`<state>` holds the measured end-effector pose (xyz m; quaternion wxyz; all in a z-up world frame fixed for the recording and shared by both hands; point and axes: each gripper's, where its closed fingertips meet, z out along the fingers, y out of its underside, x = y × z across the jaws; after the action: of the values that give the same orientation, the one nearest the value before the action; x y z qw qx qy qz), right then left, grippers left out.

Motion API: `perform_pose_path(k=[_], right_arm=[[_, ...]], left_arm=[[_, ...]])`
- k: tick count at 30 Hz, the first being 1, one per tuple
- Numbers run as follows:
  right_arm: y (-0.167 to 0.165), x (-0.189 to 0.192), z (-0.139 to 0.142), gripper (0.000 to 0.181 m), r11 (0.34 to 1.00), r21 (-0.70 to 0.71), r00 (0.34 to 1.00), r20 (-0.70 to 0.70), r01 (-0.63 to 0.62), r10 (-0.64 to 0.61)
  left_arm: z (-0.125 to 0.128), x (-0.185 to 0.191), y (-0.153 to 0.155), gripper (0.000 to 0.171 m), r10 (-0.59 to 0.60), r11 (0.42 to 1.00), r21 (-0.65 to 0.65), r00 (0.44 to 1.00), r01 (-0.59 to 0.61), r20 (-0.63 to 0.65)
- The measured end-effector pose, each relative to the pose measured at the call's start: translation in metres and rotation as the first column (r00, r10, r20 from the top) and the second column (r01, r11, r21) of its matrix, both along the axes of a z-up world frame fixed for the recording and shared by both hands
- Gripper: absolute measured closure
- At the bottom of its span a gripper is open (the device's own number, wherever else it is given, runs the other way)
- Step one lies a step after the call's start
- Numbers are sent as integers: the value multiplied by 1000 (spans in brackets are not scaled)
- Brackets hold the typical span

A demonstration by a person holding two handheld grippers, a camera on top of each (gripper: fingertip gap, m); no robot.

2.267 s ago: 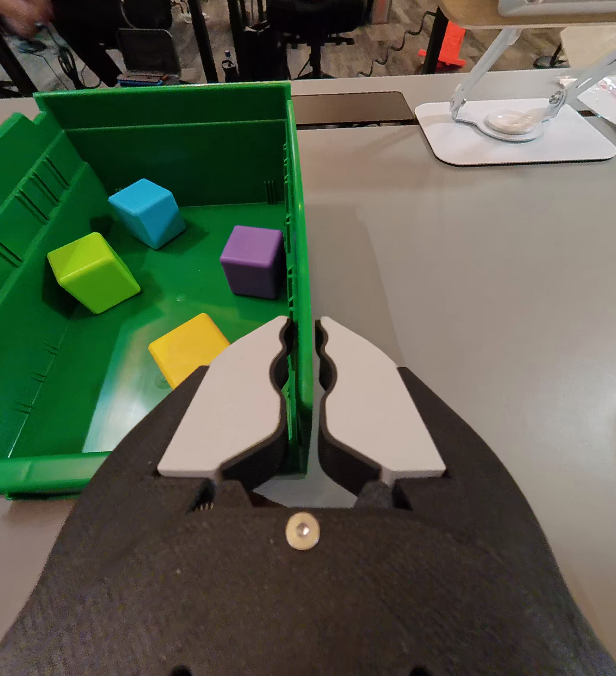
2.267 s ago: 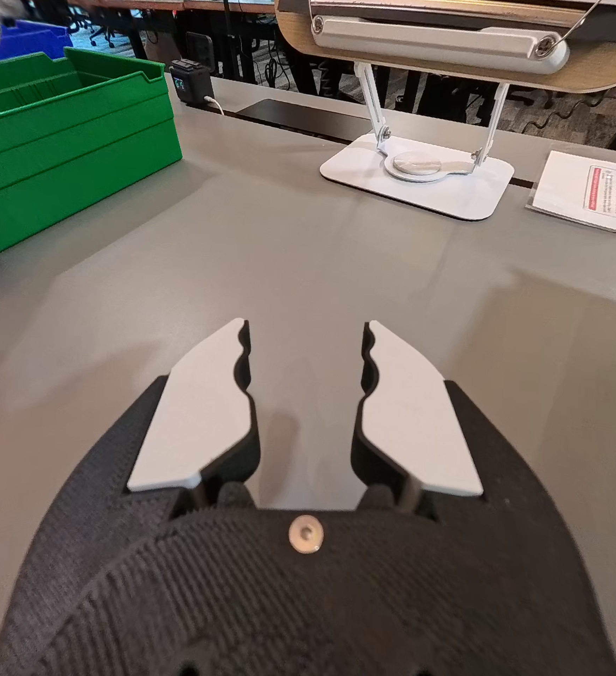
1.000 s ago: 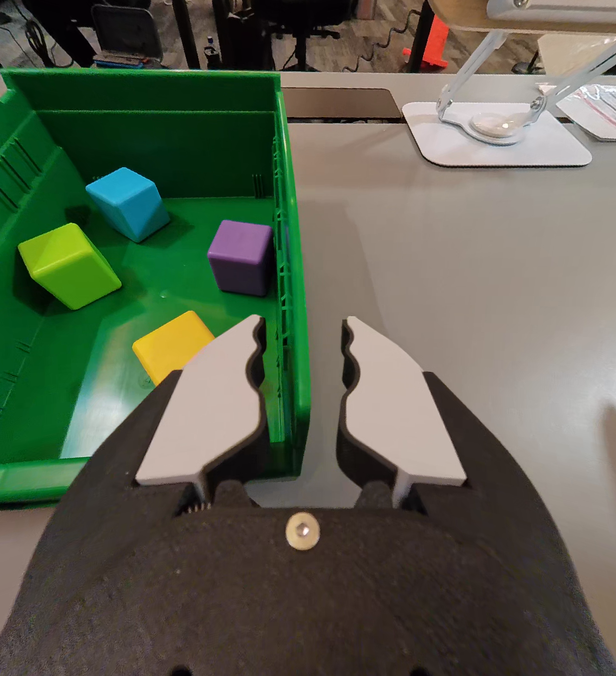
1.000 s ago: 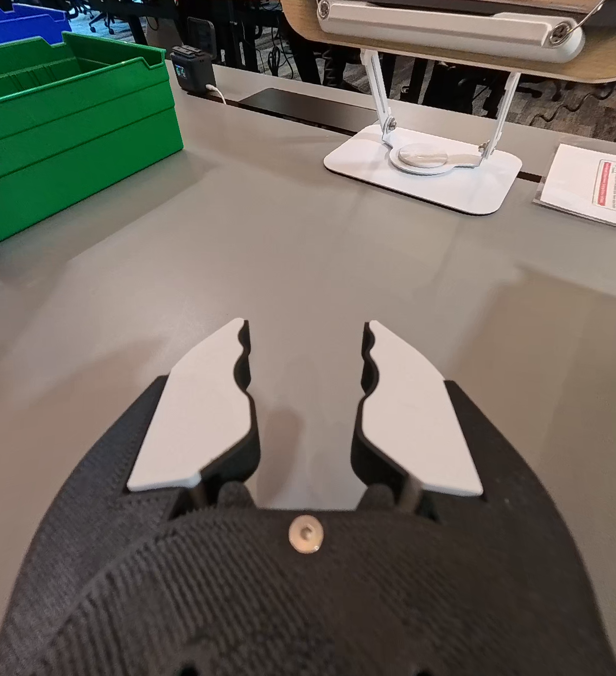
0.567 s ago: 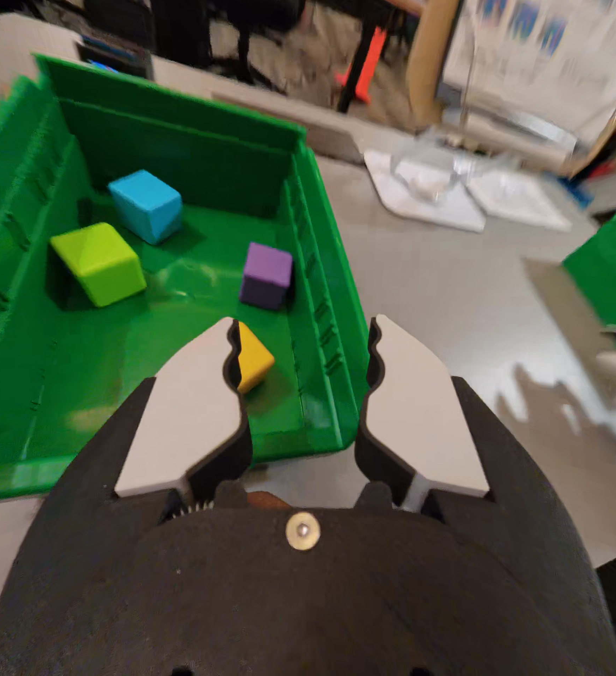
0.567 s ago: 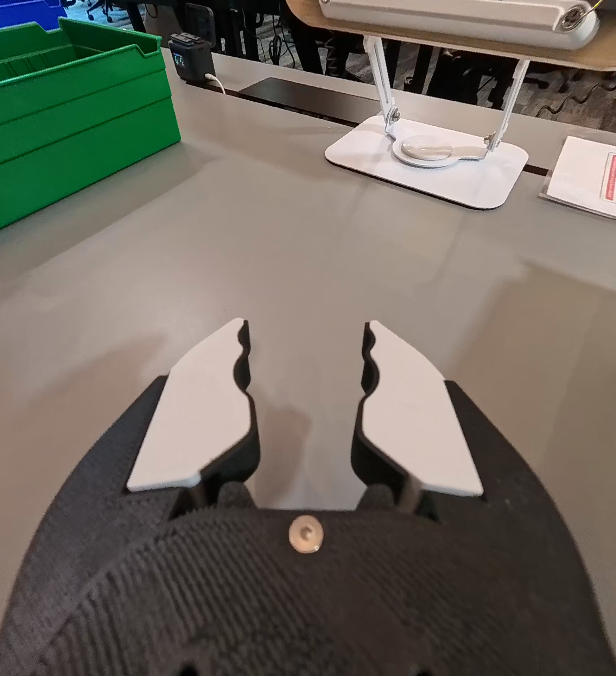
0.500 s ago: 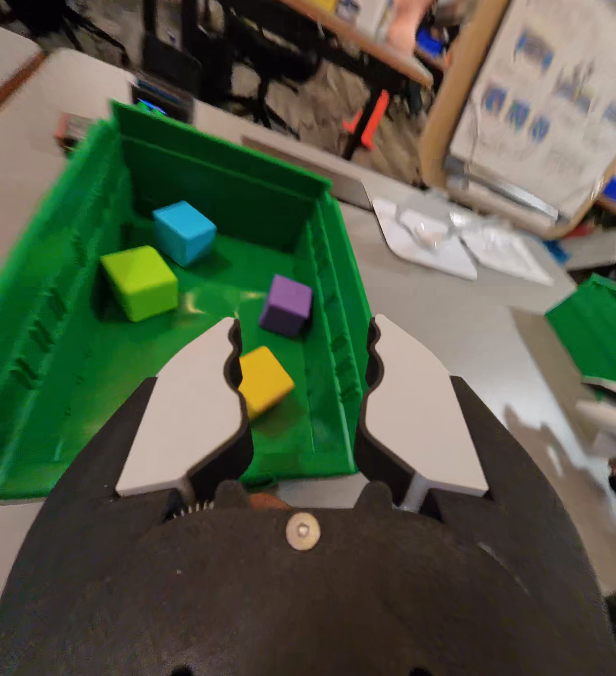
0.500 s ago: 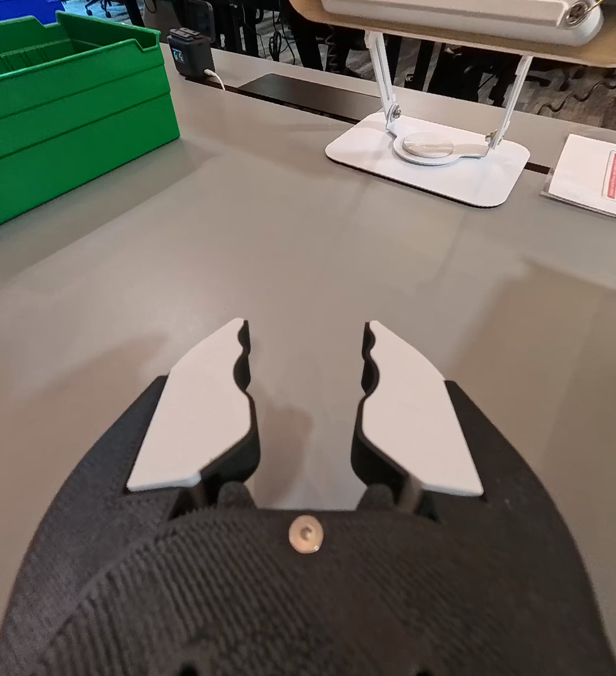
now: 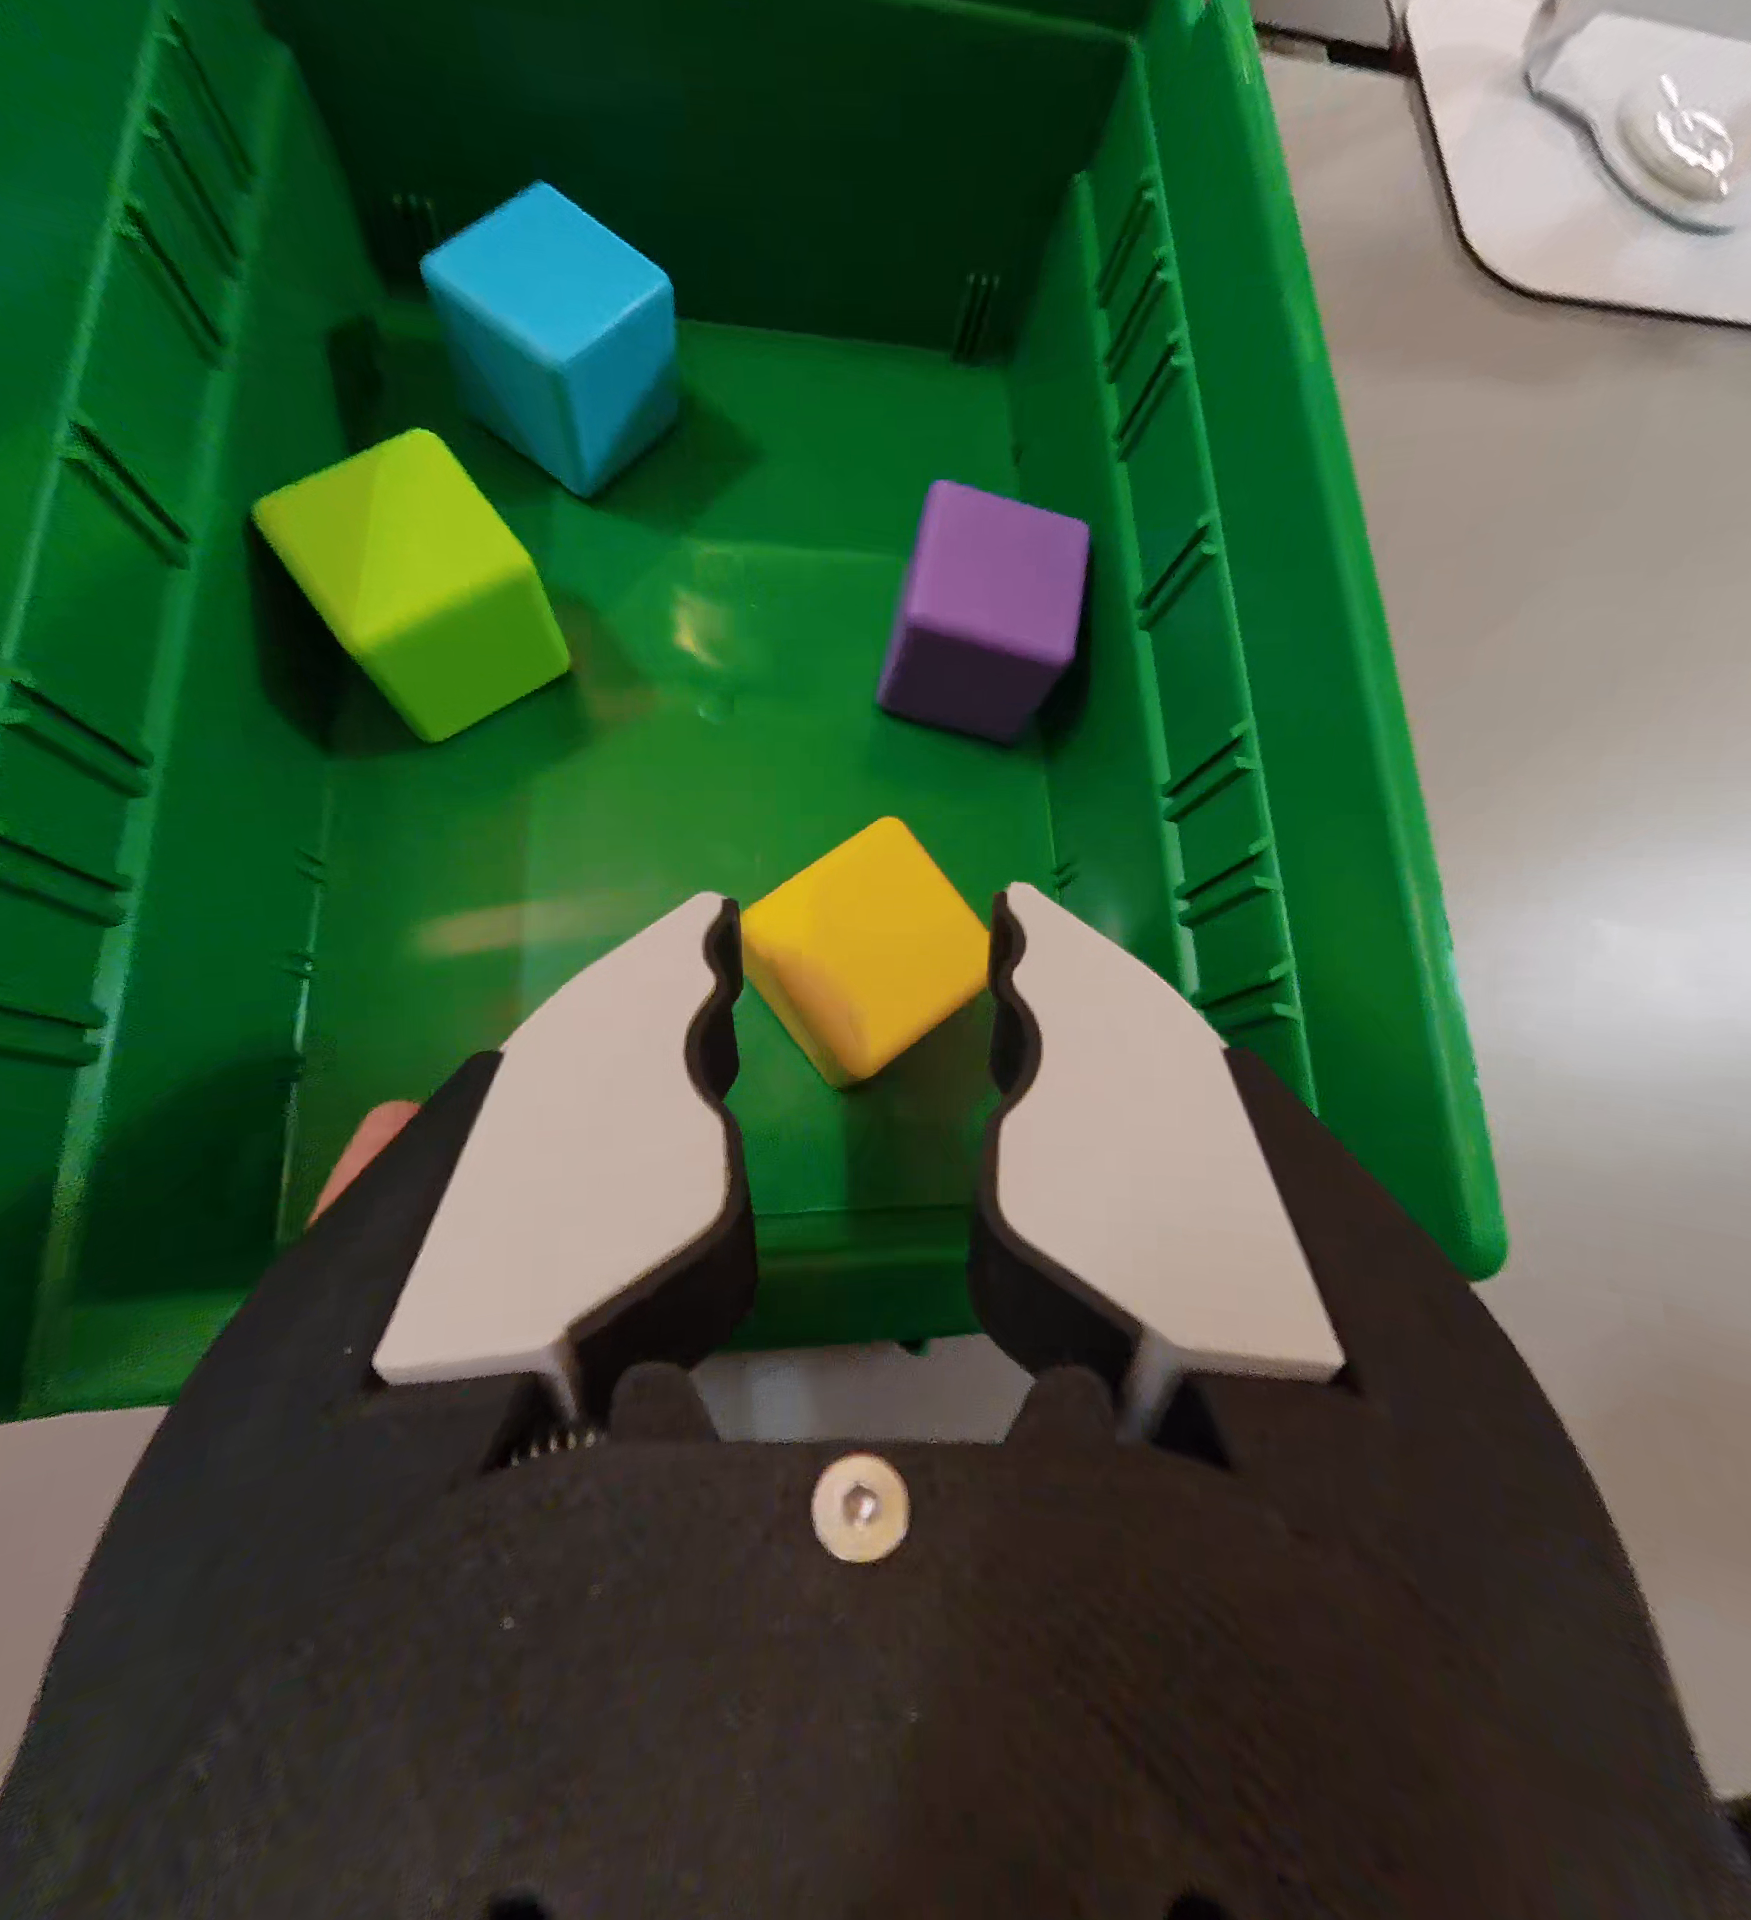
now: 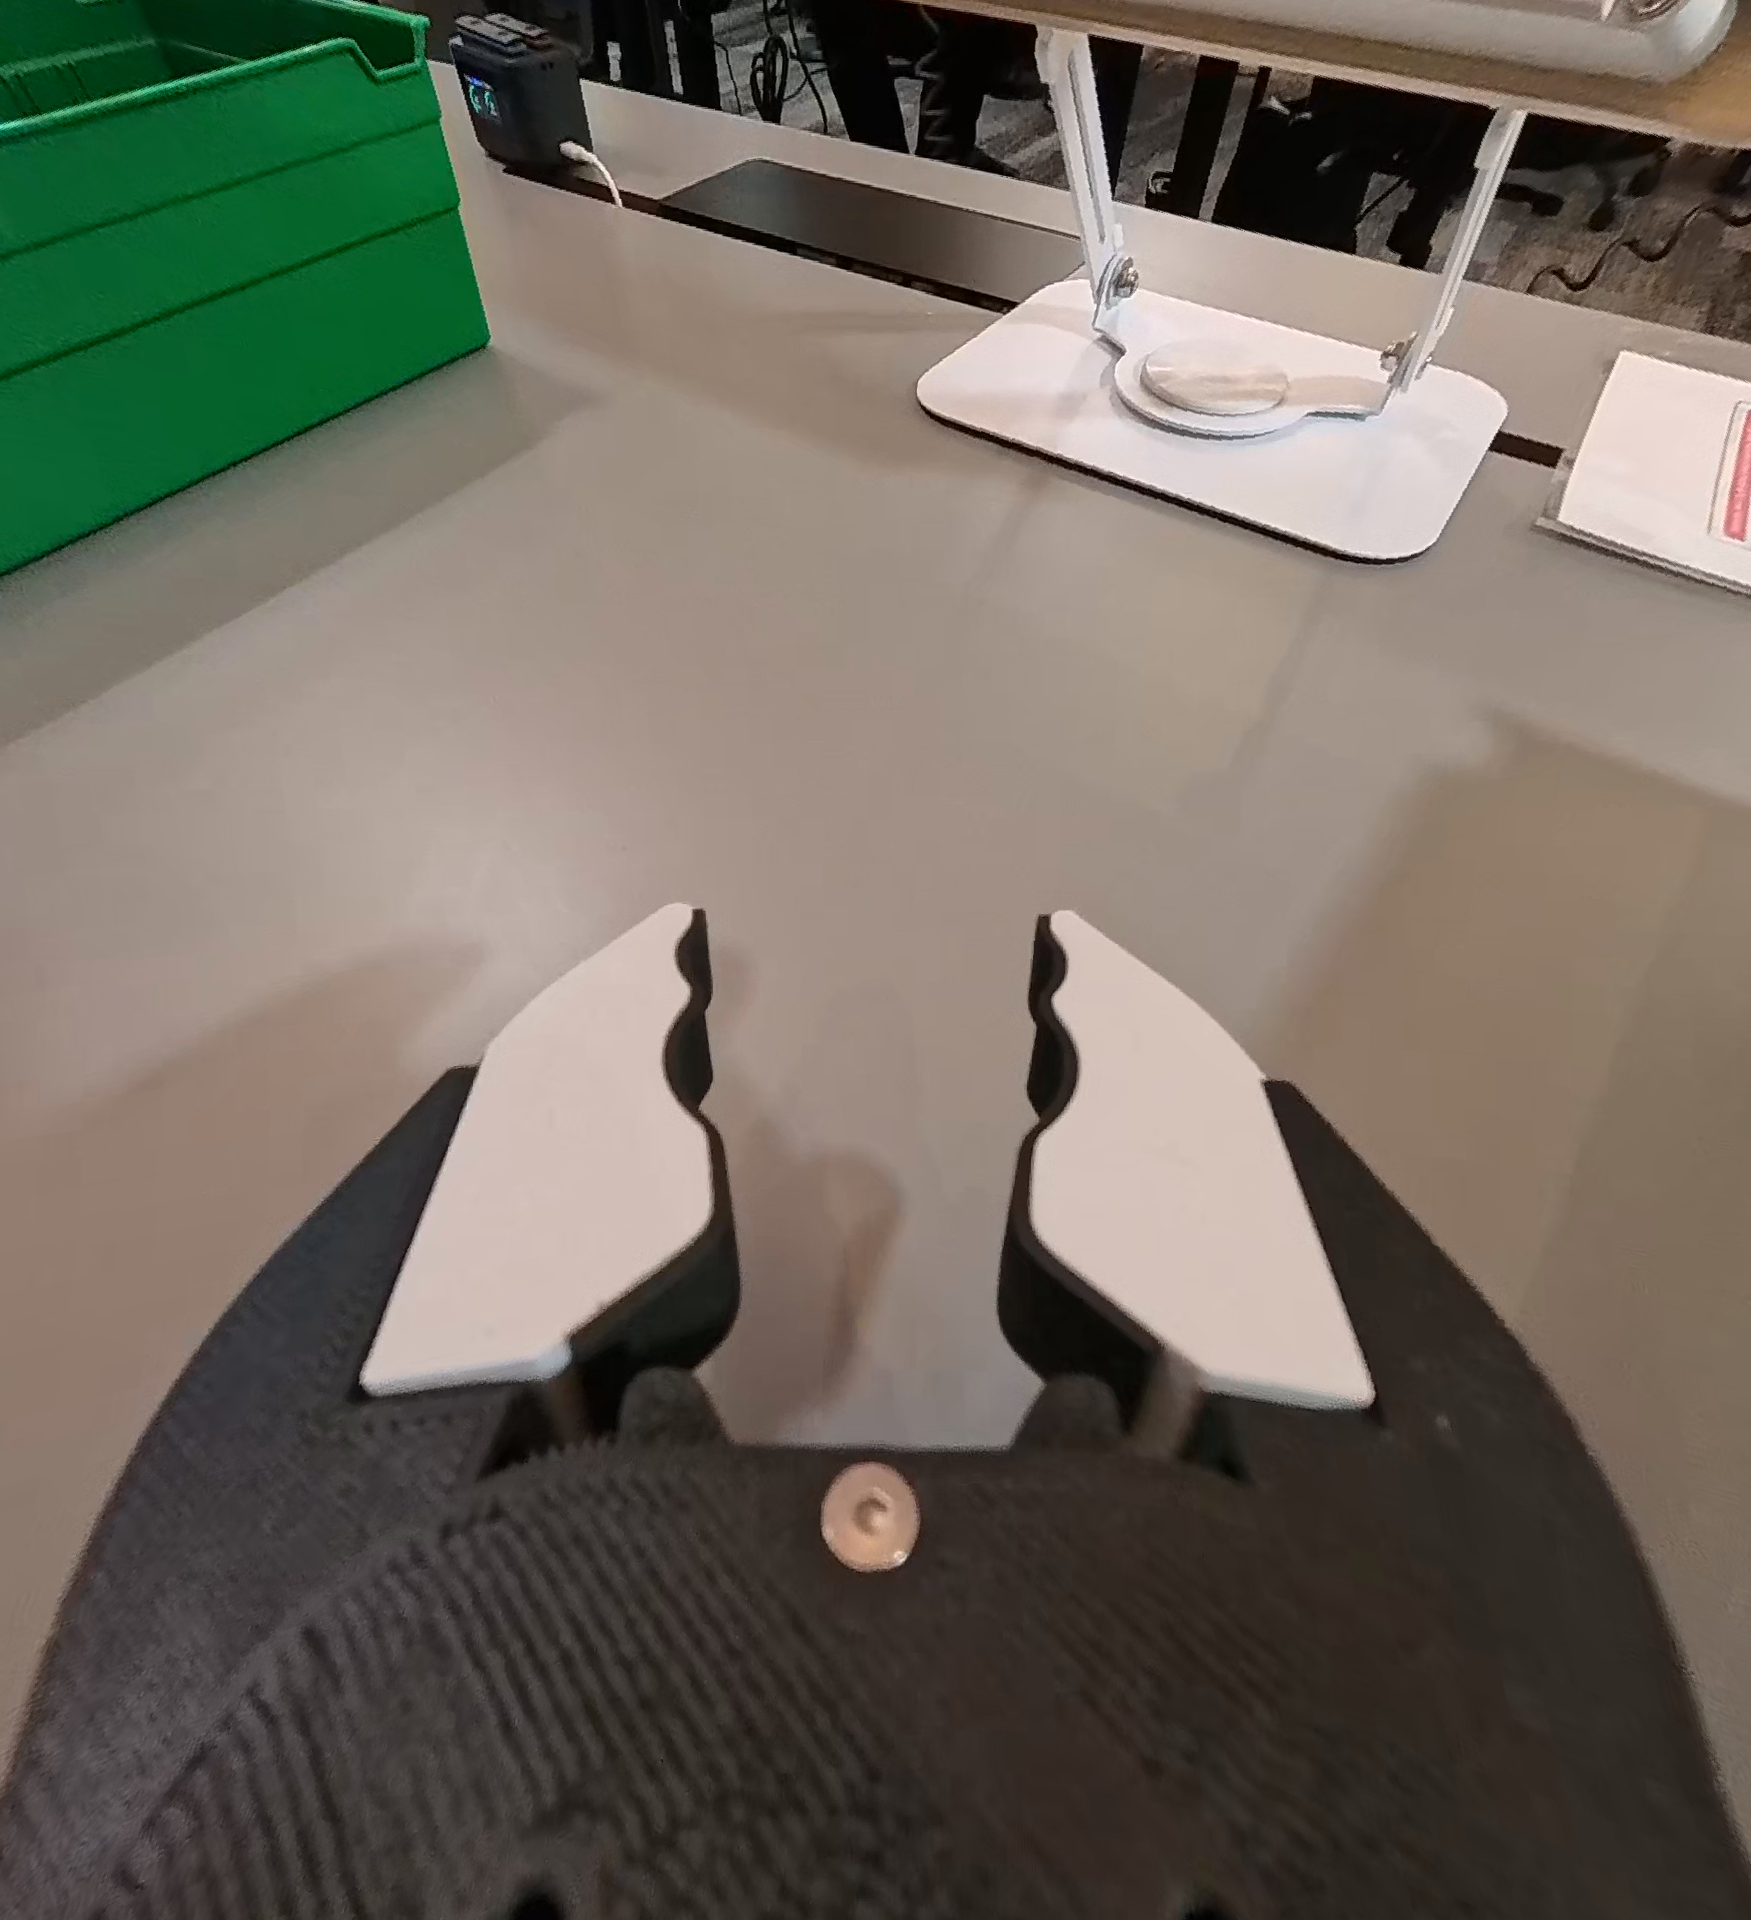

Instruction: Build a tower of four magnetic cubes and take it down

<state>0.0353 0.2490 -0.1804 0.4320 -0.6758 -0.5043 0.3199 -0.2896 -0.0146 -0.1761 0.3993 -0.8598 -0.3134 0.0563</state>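
Note:
In the left wrist view a green bin (image 9: 1370,790) holds a yellow cube (image 9: 866,945), a purple cube (image 9: 990,608), a lime green block (image 9: 414,582) and a blue block (image 9: 559,332). My left gripper (image 9: 863,914) is open inside the bin, its fingertips on either side of the yellow cube, which sits on the bin floor. I cannot tell if the pads touch it. My right gripper (image 10: 869,930) is open and empty above the grey table (image 10: 850,665), with the green bin (image 10: 175,281) far to its left.
A white stand base (image 10: 1214,416) with a metal disc sits at the back of the table; it also shows in the left wrist view (image 9: 1629,177). A printed sheet (image 10: 1723,488) lies at the far right. A small black device (image 10: 518,99) with a cable sits behind the bin. The gap from one gripper's tips to the other's is roughly 40 cm.
My left gripper let go of the bin's right wall, opened, lifted and swung left, then came down inside the bin around the yellow cube. My right gripper stayed open and barely moved.

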Motion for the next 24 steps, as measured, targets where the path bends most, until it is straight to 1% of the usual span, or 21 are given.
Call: perform_pose_path(k=[2, 4, 6, 8, 9, 12, 16, 19, 22, 24], right_arm=[[0, 2, -1, 121, 1000, 1, 1000, 6, 1, -1], [0, 5, -2, 121, 1000, 7, 1000, 13, 6, -6], [1, 10, -3, 121, 1000, 14, 1000, 19, 19, -20], [5, 15, -4, 121, 999, 19, 999, 25, 39, -40], [7, 18, -4, 121, 999, 20, 998, 25, 50, -50], [10, 23, -3, 121, 997, 11, 997, 19, 72, -72], [11, 28, -3, 121, 996, 14, 996, 22, 82, -83], [10, 31, -5, 121, 996, 24, 996, 34, 85, -85], [12, 36, -6, 121, 995, 35, 995, 42, 94, -96], [14, 41, -5, 122, 993, 36, 993, 38, 109, -111]], left_arm=[[-1, 4, 4, 125, -25, 999, -19, 1000, 25, 17], [-3, 2, 5, 125, -36, 996, -77, 999, 36, -6], [-6, -4, -1, 125, -43, 979, -201, 993, 21, -106], [-8, -8, 0, 124, -71, 960, -279, 979, 15, -193], [-10, -6, 3, 122, -86, 958, -287, 977, 26, -197], [-21, 4, 14, 121, -110, 963, -260, 987, 76, -118], [-27, -1, 14, 120, -110, 953, -296, 986, 69, -126], [-33, -3, 13, 116, -128, 937, -340, 983, 75, -134], [-34, -7, 13, 116, -137, 931, -356, 983, 84, -126], [-34, -12, 11, 112, -134, 928, -364, 982, 77, -132]])
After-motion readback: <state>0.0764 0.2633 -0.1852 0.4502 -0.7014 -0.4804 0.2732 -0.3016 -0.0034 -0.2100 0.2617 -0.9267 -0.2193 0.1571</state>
